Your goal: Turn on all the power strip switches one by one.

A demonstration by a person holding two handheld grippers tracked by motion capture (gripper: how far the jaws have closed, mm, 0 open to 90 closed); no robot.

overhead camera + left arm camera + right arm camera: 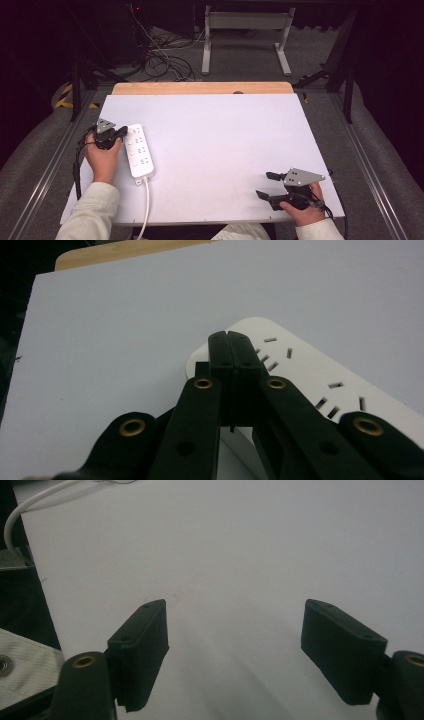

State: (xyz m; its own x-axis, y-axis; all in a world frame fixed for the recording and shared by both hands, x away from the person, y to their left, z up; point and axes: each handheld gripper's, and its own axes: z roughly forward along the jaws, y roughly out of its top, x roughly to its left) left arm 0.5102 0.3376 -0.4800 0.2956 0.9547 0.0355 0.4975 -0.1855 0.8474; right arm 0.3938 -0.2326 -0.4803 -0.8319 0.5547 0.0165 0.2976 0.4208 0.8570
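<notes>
**High view: power strip at left edge, both grippers on table**

High view shows the white power strip [138, 151] lying flat near the table's [225, 150] left edge, its cord [146, 205] trailing toward the person. The left gripper [120, 133] touches the strip's far left corner. Left gripper view adds detail: jaws pressed together, holding nothing, tips over the strip's rounded end beside its slots. The right gripper [265, 185] rests well apart, jaws wide, empty; its view shows bare tabletop between them.

Probably a lab: white board [215, 150] on metal rails, tangled cables [162, 57] (dark surroundings) behind.
</notes>
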